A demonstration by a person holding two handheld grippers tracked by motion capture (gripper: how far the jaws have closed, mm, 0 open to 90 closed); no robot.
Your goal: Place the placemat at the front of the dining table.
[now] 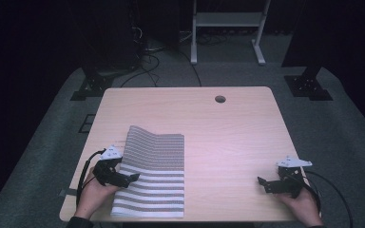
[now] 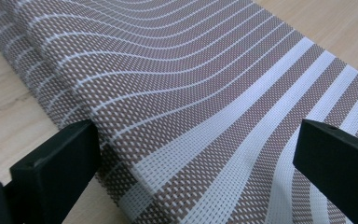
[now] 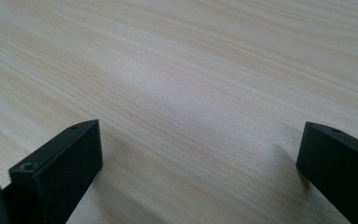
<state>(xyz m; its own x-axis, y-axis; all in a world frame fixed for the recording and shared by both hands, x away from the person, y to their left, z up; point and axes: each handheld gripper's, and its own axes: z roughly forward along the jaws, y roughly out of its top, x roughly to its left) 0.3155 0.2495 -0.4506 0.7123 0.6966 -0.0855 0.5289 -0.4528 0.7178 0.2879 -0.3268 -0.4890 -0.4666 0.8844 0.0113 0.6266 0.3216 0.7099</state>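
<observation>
- On the near left part of the table [image 1: 228, 128] lies a striped woven mat [image 1: 154, 171], brown-grey with white bands, reaching almost to the near edge.
- Its far end rises in a soft hump, and the near part lies flat; broad white bands run across the near half, fine lines across the far half.
- At the mat's left edge sits the left gripper [image 1: 123, 178], held in the person's left hand [image 1: 92, 192], its tips over the cloth.
- From the left gripper view the mat [image 2: 191, 107] runs between the two black jaws, which stand wide apart and clasp nothing; the left one is over the mat's edge.
- Well apart, near the table's right front corner, the right gripper [image 1: 266, 184] rests in the right hand [image 1: 304, 204].
- Its jaws too are spread wide and hold nothing, with bare wood [image 3: 191, 84] between them.
- A round cable hole [image 1: 220, 99] sits near the far edge.
</observation>
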